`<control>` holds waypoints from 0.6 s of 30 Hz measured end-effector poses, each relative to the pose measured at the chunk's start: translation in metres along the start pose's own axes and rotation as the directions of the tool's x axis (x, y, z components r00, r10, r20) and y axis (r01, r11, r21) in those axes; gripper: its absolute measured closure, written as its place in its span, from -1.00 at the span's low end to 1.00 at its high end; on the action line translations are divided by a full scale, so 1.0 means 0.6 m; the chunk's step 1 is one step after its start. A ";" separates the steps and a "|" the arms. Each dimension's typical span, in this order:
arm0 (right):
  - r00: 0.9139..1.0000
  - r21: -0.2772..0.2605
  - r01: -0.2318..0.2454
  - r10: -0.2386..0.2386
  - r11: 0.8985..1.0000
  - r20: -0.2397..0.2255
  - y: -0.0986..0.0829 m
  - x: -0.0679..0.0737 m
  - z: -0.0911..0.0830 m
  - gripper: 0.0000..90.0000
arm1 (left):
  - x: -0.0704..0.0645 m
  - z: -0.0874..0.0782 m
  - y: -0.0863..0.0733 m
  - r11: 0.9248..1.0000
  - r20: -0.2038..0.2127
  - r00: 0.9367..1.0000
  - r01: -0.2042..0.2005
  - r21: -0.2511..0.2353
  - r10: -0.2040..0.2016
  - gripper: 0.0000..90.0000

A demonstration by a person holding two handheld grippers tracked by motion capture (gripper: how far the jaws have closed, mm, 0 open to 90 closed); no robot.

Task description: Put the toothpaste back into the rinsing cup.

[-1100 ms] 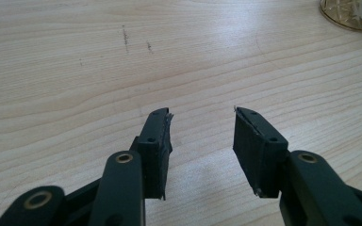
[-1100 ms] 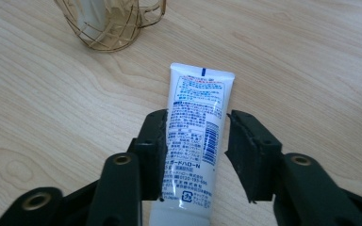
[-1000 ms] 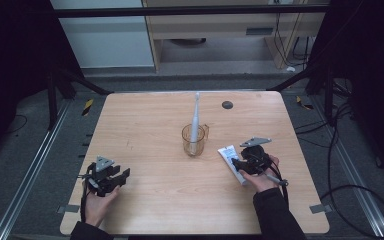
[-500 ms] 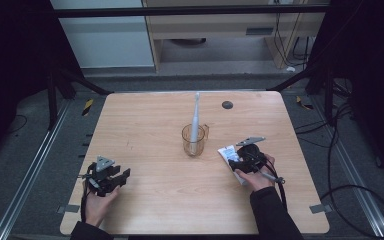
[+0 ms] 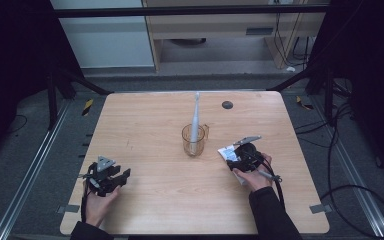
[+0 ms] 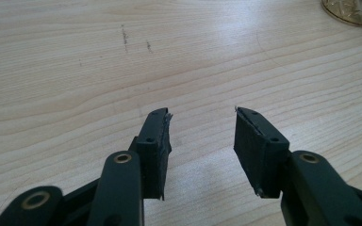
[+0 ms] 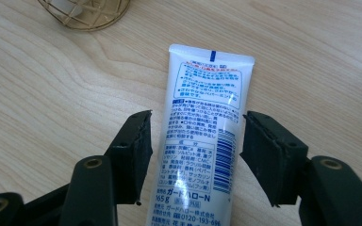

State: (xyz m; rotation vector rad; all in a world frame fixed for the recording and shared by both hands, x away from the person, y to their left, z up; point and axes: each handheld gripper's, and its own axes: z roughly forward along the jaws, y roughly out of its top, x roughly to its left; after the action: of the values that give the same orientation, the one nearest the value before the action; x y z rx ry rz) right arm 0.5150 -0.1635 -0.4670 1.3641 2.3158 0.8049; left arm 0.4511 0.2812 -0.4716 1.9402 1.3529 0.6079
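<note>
Two tongs work over a pale wooden counter (image 5: 155, 130) in the high view. The left tongs (image 5: 114, 176) sit near the counter's near-left corner, jaws apart, well away from everything else. The right tongs (image 5: 240, 157) hover at the right over a white, blue-printed toothpaste tube (image 5: 228, 152) lying flat on the wood. Near the tube, towards the middle of the counter, stands a clear amber glass cup (image 5: 194, 140) with a white toothbrush (image 5: 195, 112) upright inside it.

From the left gripper view, the left tongs (image 6: 201, 134) gape open above bare wood, holding nothing; the cup's base (image 6: 353, 9) peeks in at the top right.

From the right gripper view, the right tongs (image 7: 195, 141) stand open, one jaw either side of the tube (image 7: 202, 136), neither pad pressing it. The cup (image 7: 85, 12) sits beyond.
</note>
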 end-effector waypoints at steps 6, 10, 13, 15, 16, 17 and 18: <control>1.000 0.011 -0.008 0.008 1.000 -0.007 0.003 -0.004 0.012 -0.04 | 0.000 0.002 0.000 1.000 0.001 1.000 0.001 0.000 -0.001 0.23; 1.000 0.015 -0.014 0.014 1.000 -0.011 0.004 -0.006 0.018 -0.04 | 0.000 0.003 0.000 1.000 0.000 1.000 0.000 0.001 0.000 0.23; 1.000 0.017 -0.018 0.019 1.000 -0.021 0.005 -0.010 0.024 -0.06 | 0.000 0.002 0.001 1.000 0.000 1.000 -0.001 0.001 0.001 0.23; 0.999 0.017 -0.024 0.024 1.000 -0.026 0.005 -0.012 0.027 -0.08 | 0.000 0.003 0.000 1.000 -0.001 1.000 0.001 0.001 -0.001 0.23; 0.999 0.017 -0.025 0.026 1.000 -0.027 0.006 -0.012 0.028 -0.08 | 0.000 0.003 0.000 1.000 -0.001 1.000 0.001 0.001 -0.001 0.23; 1.000 0.017 -0.019 0.020 1.000 -0.023 0.006 -0.012 0.030 -0.09 | 0.001 0.003 0.001 1.000 -0.001 1.000 -0.002 0.005 0.002 0.23; 1.000 0.019 -0.019 0.020 1.000 -0.023 0.007 -0.012 0.032 -0.10 | 0.001 0.003 0.001 1.000 -0.001 1.000 -0.003 0.005 0.003 0.23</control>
State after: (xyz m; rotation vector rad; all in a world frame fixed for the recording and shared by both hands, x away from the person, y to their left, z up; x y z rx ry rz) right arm 0.5314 -0.1625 -0.4794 1.3946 2.3361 0.8110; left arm 0.4528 0.2809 -0.4725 1.9465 1.3536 0.6074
